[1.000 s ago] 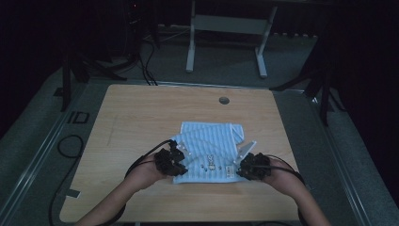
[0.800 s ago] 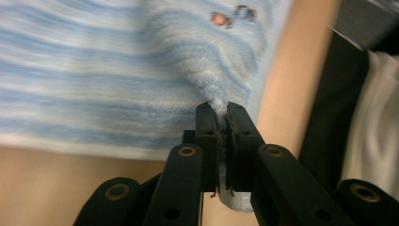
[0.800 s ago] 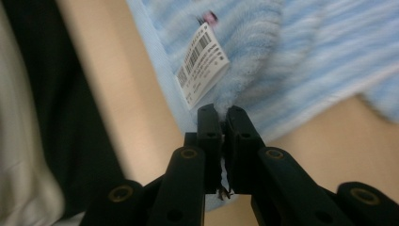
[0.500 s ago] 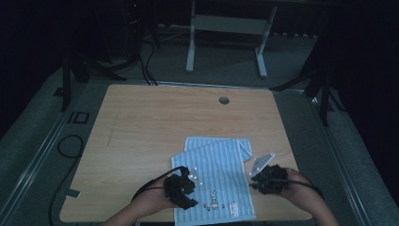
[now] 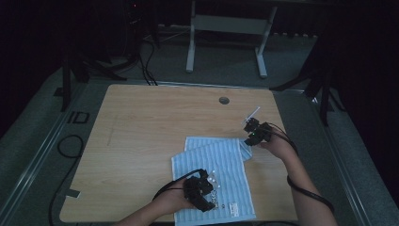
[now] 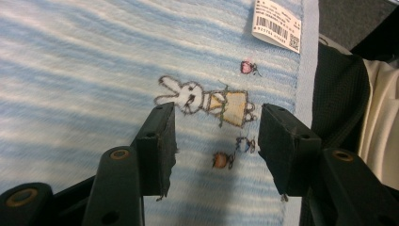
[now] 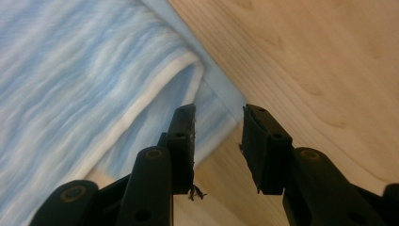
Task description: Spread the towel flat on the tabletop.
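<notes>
**Towel laid out; both claws just released**

The towel [image 5: 214, 176] is seen lying flat on the counter [image 5: 141, 127], in its near right part. Its long axis runs from the near edge, where the hem reaches or slightly overhangs the rim, away toward the far right. At the far end a folded-over layer is noted, with its corner [image 7: 197, 70] pointing right.

Left claw [image 5: 211, 181]: held over the near half of the towel, above the printed rabbit [image 6: 207, 99] and close to the hem with the label [image 6: 276, 23]. Its jaws have just been opening and now stand apart; the cloth lies below them, nothing is gripped.

Right claw [image 5: 249, 132]: held at the far right corner of the towel, partly over bare wood. Its jaws have also just been opening and stand apart, with the folded corner just ahead of and to the left of them, not pinched.

Judgement: the next grasp is likely at that far corner or fold, to which the right claw is much the nearer. Open room is ample to the left and on the far side of the counter, little at the near edge. A small round fitting [image 5: 224, 100] lies well beyond the towel.
</notes>
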`<state>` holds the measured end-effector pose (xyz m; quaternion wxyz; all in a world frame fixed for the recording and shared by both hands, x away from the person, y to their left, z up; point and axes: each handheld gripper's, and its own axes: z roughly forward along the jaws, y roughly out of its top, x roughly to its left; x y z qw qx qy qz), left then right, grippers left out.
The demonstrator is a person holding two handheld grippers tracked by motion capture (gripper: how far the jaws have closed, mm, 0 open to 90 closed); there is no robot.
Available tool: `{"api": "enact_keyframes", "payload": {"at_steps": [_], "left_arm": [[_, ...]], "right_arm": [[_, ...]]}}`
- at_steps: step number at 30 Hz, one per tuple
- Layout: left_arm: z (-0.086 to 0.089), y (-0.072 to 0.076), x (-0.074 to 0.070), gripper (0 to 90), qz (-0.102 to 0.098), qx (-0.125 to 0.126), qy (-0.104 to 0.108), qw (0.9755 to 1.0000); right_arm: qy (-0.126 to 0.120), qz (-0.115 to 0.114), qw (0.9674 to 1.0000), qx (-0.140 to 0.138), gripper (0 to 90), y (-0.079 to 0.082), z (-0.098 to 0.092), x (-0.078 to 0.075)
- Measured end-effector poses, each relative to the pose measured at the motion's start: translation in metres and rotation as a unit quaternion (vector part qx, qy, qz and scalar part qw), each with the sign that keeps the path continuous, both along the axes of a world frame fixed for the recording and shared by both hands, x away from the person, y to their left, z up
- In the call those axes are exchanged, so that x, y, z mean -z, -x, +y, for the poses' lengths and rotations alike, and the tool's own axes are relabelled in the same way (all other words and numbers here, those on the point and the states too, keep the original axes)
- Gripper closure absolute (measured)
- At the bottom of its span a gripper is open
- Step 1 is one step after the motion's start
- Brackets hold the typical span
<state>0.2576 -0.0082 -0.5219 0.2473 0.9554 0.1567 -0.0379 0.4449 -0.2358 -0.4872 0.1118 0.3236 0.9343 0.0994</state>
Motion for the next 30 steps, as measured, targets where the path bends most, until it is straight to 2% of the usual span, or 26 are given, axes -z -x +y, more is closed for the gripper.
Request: {"api": "enact_keyframes", "payload": {"at_steps": [4,6,7,9,11,13,16,17,20,24,26,28,29,30], "left_arm": [[-0.001,-0.001,0.006,46.7,0.007,0.006,-0.008,0.9999],[0.0,-0.001,0.007,46.7,0.008,0.004,-0.006,0.9999],[0.0,-0.001,0.007,46.7,0.009,0.002,-0.004,0.9999],[0.0,-0.001,0.008,46.8,0.007,0.001,-0.001,1.0],[0.001,-0.001,0.008,46.8,0.008,0.001,0.002,1.0],[0.002,-0.002,0.008,46.7,0.012,0.001,0.003,0.9999],[0.003,-0.002,0.007,46.7,0.011,0.005,-0.001,0.9999],[0.002,-0.002,0.007,46.6,0.009,0.006,-0.001,0.9999],[0.002,-0.001,0.007,46.4,0.01,0.005,-0.001,0.9999],[0.002,-0.002,0.007,46.1,0.013,0.006,0.0,0.9999],[0.002,-0.001,0.007,45.8,0.015,0.006,-0.002,0.9999],[0.001,0.0,0.007,44.7,0.013,0.008,-0.002,0.9999],[0.001,0.001,0.007,44.6,0.015,0.01,-0.001,0.9998],[0.001,0.001,0.007,44.6,0.016,0.011,0.001,0.9998]], "right_arm": [[0.022,0.027,0.9994,0.009,61.7,-0.011,0.008,0.02],[0.029,0.048,0.9984,0.012,62.8,-0.014,0.01,0.029],[0.019,0.051,0.9984,0.015,65.6,-0.015,0.01,0.029],[0.002,0.068,0.9974,0.021,80.5,-0.014,0.011,0.029],[0.016,0.061,0.998,-0.002,87.6,-0.012,0.016,0.029],[0.019,0.057,0.9981,-0.012,88.3,-0.015,0.02,0.027],[0.004,0.023,0.9997,0.0,88.5,-0.024,0.023,0.009],[-0.004,0.005,1.0,0.001,88.5,-0.028,0.024,-0.003],[-0.008,-0.041,0.999,0.019,88.6,-0.038,0.024,-0.033],[0.006,-0.081,0.9957,0.045,88.5,-0.051,0.019,-0.064],[0.015,-0.104,0.9921,0.068,88.5,-0.056,0.013,-0.074],[0.01,-0.112,0.9893,0.092,88.4,-0.062,0.003,-0.08],[0.013,-0.118,0.9862,0.115,86.7,-0.065,-0.004,-0.08],[0.01,-0.112,0.9849,0.132,80.1,-0.066,-0.008,-0.078]]}}
